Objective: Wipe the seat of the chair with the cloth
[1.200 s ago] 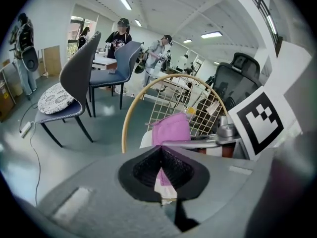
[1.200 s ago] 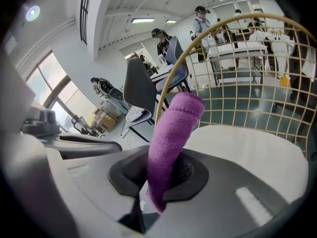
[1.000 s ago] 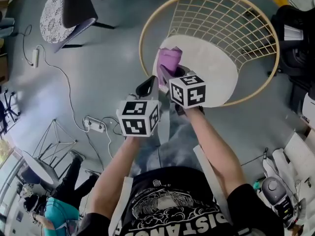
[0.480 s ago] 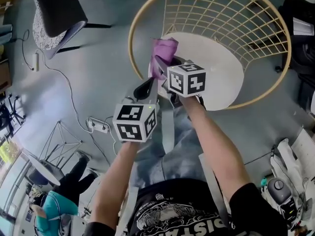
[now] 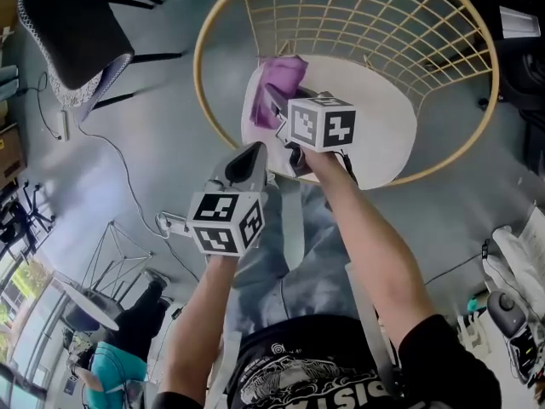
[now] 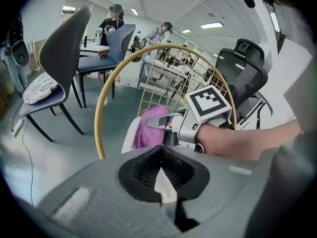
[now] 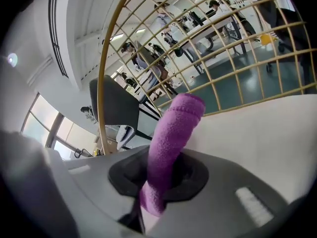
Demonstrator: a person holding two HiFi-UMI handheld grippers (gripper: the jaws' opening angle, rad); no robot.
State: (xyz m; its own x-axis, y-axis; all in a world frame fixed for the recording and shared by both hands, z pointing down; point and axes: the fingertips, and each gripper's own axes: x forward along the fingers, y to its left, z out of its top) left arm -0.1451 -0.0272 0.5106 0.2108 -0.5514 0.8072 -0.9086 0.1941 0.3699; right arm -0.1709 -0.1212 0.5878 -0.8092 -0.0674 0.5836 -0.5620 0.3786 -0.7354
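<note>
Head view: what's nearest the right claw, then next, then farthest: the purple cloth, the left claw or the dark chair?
1. Purple cloth: gripped in the right claw.
2. Left claw: just below and left of it.
3. Dark chair: far off, upper left.

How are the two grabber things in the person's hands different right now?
The right gripper is shut on the purple cloth; the left gripper is shut on nothing. The right gripper reaches over the chair's white seat, while the left gripper is nearer the person, by the seat's edge. Both carry a cube with square markers.
</note>
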